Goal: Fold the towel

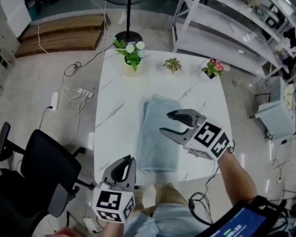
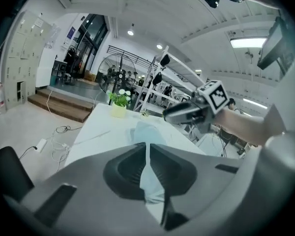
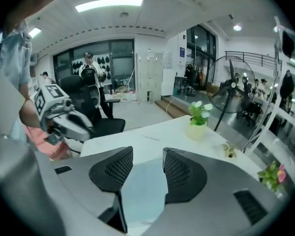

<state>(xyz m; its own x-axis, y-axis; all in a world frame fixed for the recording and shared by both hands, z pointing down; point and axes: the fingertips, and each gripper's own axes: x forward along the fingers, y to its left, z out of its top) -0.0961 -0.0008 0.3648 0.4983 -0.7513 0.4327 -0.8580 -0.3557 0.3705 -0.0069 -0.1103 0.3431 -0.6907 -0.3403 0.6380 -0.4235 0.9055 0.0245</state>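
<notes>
Pale-blue cloth towel (image 1: 158,137), folded lengthwise, mid white marble counter (image 1: 113,107); my right tongs (image 1: 166,122) open, empty above it, left tongs (image 1: 129,161) closed at the counter's near edge; next, I judge: grip an end, fold crosswise.

We see a white, marble-veined bench (image 1: 113,112). A pale blue towel (image 1: 159,137) lies folded on its middle. Along its far edge stand three pots: a white-flowered plant (image 1: 130,53), a small green plant (image 1: 172,64) and a pink-flowered plant (image 1: 212,68).
</notes>
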